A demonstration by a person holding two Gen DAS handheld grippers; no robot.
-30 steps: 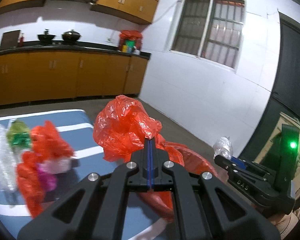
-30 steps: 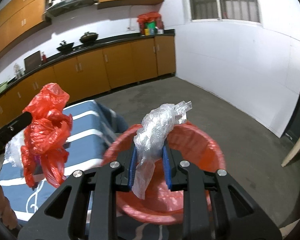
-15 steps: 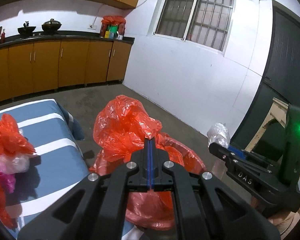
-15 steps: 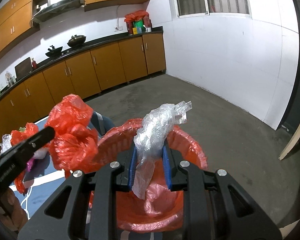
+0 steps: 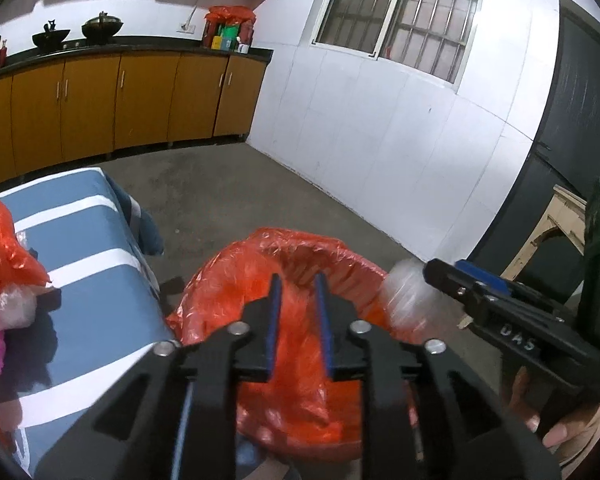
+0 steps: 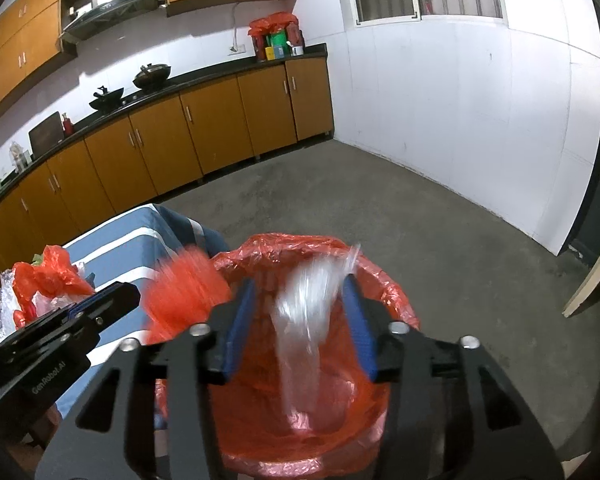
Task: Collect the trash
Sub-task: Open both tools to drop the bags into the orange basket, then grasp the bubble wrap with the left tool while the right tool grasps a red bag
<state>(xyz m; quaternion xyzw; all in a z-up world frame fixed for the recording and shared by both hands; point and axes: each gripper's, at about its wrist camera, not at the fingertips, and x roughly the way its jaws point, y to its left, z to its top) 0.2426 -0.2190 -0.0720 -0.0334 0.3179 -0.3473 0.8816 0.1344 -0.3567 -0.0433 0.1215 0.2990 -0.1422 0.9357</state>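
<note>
One heap of trash [image 6: 46, 284] lies on the striped table [image 5: 88, 280]; left gripper [image 6: 134, 294] opening beside one blurred red bag [image 6: 186, 290], seemingly loose; right gripper [image 6: 300, 322] opening, one clear wrapper [image 6: 306, 312] between its pads, over one red-lined bin [image 6: 396, 300]

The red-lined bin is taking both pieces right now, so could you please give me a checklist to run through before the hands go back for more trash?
1. Right gripper jaws opening; clear plastic wrap loose between them, blurred as if falling: ok.
2. Wrap headed into the red-lined bin: ok, it is over the opening.
3. Left gripper jaws opening, nothing between them: ok.
4. Crumpled red bag inside the bin: cannot tell, it blurs at the rim nearest the table.
5. Liner seated on the rim: ok where visible.
6. More trash on the blue striped table: not ok, a pile remains.
</note>
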